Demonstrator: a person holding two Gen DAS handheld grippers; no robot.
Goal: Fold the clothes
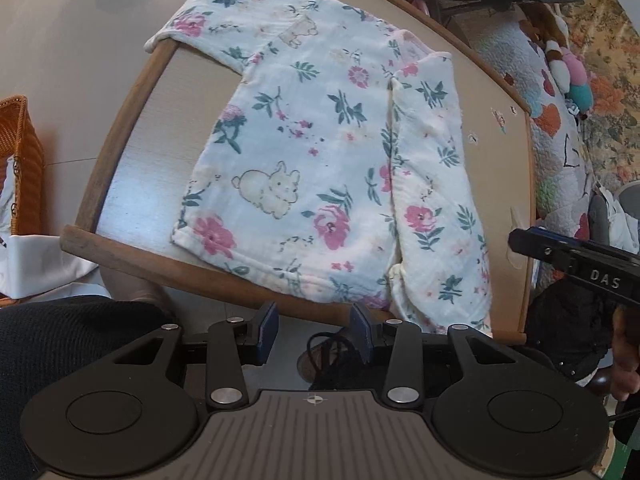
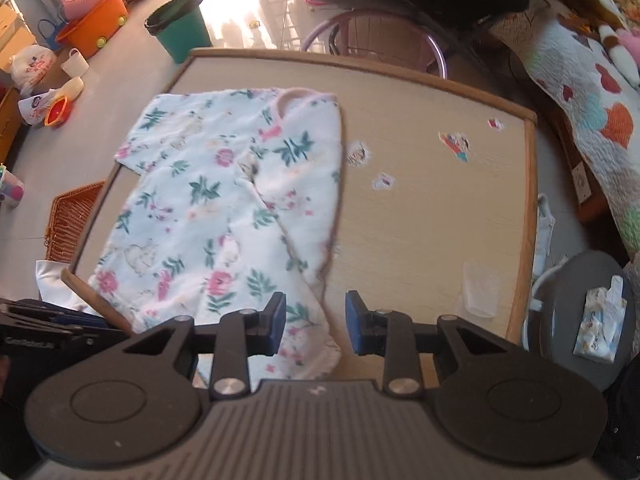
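**Floral top half folded, both grippers clear of the cloth**

Floral cotton, white with pink blooms and a rabbit print: the top point(image 1: 304, 168) lies flat on the left part of the wood-rimmed table point(image 2: 440, 208), hem at the near rim. One sleeve point(image 1: 432, 184) is already turned in over the body; the other sleeve point(image 1: 208, 28) still reaches out and overhangs the far left rim.

The left gripper point(image 1: 316, 330) hovers over the near edge with its fingers apart and nothing between them. The right gripper point(image 2: 316, 316) stands over the folded sleeve's cuff, fingers parted, cloth beneath but not pinched.

The next fold probably takes the loose sleeve. Pinch it near the cuff, lift only enough to clear the body, and lay it across parallel to the first so the edges line up.

Stickers point(image 2: 454, 146) on the bare tabletop will not interfere. A wicker basket point(image 2: 70, 220) sits just beside the left rim, under the hanging sleeve.
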